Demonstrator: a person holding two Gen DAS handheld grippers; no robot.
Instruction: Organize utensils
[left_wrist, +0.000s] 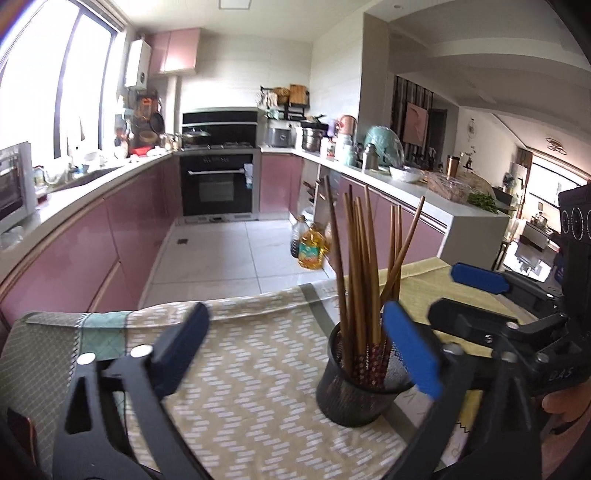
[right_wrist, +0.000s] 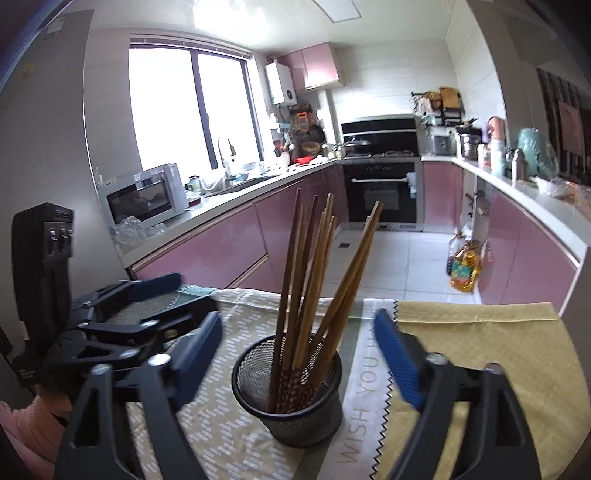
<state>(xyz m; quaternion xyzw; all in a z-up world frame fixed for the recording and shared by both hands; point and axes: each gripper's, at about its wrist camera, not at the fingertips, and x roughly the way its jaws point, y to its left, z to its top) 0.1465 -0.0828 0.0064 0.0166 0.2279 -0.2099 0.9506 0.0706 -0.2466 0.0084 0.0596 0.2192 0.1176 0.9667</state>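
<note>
A black mesh cup (left_wrist: 360, 391) (right_wrist: 295, 410) stands upright on the table and holds several wooden chopsticks (left_wrist: 356, 258) (right_wrist: 314, 280) that fan out above its rim. My left gripper (left_wrist: 295, 312) is open. The cup sits by the inner side of its right finger, whose blue pad covers part of the rim. My right gripper (right_wrist: 297, 321) is open too, with the cup between its spread fingers and touching neither. Each gripper also shows in the other's view, the right gripper (left_wrist: 445, 293) at the right and the left gripper (right_wrist: 192, 293) at the left. Neither holds anything.
A beige patterned cloth (left_wrist: 240, 369) and a yellow cloth (right_wrist: 480, 350) cover the table, whose far edge drops to a tiled floor. Oil bottles (left_wrist: 310, 247) stand on the floor by pink cabinets. A microwave (right_wrist: 147, 195) sits on the left counter.
</note>
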